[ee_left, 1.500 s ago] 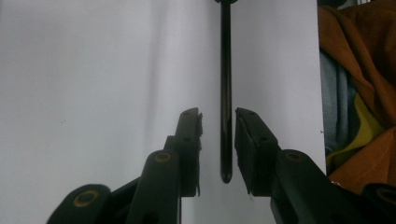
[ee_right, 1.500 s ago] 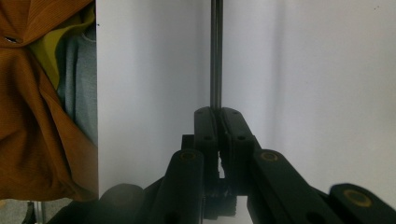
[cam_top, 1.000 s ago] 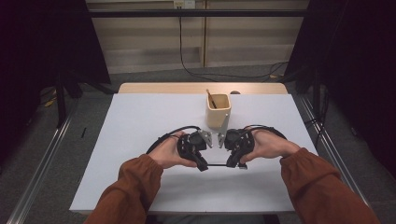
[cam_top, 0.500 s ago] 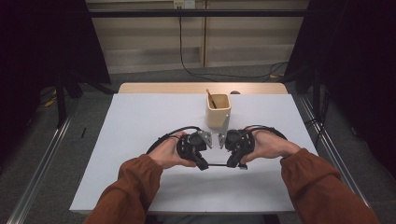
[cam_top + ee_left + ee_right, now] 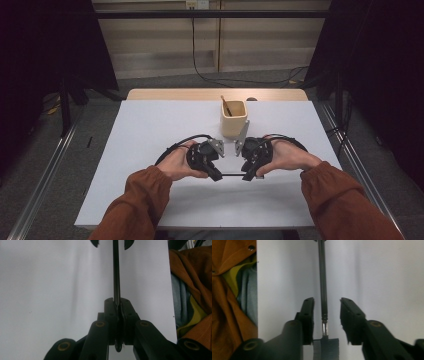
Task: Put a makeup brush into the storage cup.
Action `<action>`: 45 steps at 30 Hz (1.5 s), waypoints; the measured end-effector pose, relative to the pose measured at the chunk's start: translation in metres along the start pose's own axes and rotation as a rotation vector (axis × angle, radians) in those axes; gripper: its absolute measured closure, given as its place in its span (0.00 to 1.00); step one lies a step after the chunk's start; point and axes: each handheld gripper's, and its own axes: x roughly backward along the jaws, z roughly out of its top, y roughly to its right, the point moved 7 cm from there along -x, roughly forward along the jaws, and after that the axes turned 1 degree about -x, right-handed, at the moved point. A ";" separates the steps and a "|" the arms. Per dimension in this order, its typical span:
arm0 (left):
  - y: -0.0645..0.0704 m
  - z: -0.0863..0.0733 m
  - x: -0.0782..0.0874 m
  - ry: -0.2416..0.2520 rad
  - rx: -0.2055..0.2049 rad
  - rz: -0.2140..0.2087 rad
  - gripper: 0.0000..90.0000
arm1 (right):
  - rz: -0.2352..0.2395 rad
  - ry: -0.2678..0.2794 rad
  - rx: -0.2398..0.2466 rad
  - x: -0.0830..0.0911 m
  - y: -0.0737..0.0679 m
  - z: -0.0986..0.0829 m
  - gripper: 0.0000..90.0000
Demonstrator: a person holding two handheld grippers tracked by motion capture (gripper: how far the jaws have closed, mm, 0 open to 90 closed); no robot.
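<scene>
Dark room, curtained on both sides, pale panelled wall at the back with a cable hanging down it. A white table (image 5: 150, 130) stands in the middle, with a wooden strip along its far edge.

On the far half of the table stands a tan square cup (image 5: 234, 118), upright, with a brown stick (image 5: 226, 105) leaning inside it.

Person's forearms in rust-orange sleeves (image 5: 140, 200) enter from the bottom of the high view. Both hands sit near the table centre, just in front of the cup, close together.

Left gripper (image 5: 216, 175): held in the left hand (image 5: 176, 162). In the left gripper view its jaws are pressed together on a thin black rod (image 5: 116, 277), which runs straight ahead over the white surface toward the other gripper's jaw tips at the top edge.

Right gripper (image 5: 247, 175): held in the right hand (image 5: 287, 156). In the right gripper view the jaws stand apart, one on each side of the rod's end, not touching it. This end has a short silver section joined to a small comb-like toothed head (image 5: 326, 345) lying between the jaw bases.

In the high view the rod spans the gap between the two grippers, above the table.
</scene>
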 end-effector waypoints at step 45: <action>-0.003 -0.028 0.019 0.071 0.065 0.018 0.95 | -0.158 0.445 -0.170 0.030 0.014 -0.022 0.04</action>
